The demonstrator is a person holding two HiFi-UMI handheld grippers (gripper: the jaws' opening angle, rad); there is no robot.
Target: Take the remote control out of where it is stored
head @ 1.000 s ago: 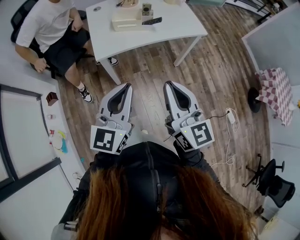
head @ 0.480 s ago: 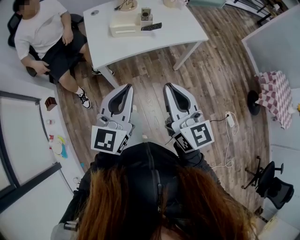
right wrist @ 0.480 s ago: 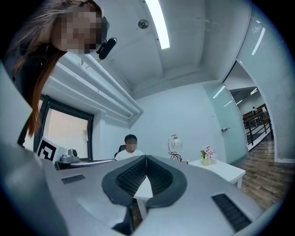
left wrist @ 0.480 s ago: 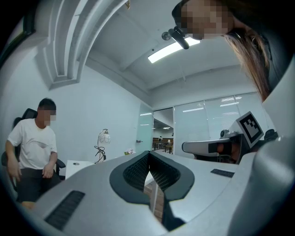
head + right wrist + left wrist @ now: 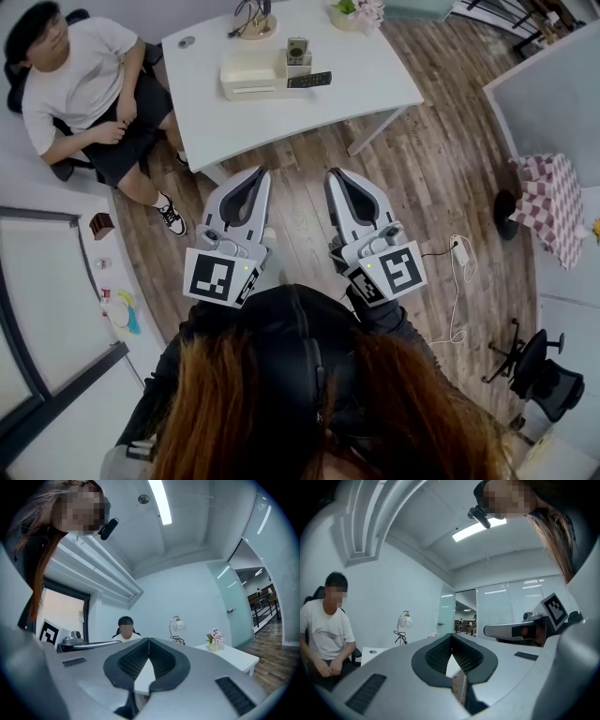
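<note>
remote [image 5: 309,80] lies crosswise on bench [image 5: 367,64], seemingly just beside box [image 5: 251,71], well ahead | right gripper [image 5: 336,174] slightly nearer than left gripper [image 5: 254,174] | both jaws closed, empty

You hold both grippers out in front of you, side by side and level, tips pointing forward. Your left gripper [image 5: 253,176] has its jaws pressed together with nothing between them. Your right gripper [image 5: 337,175] is likewise closed and empty.
</note>
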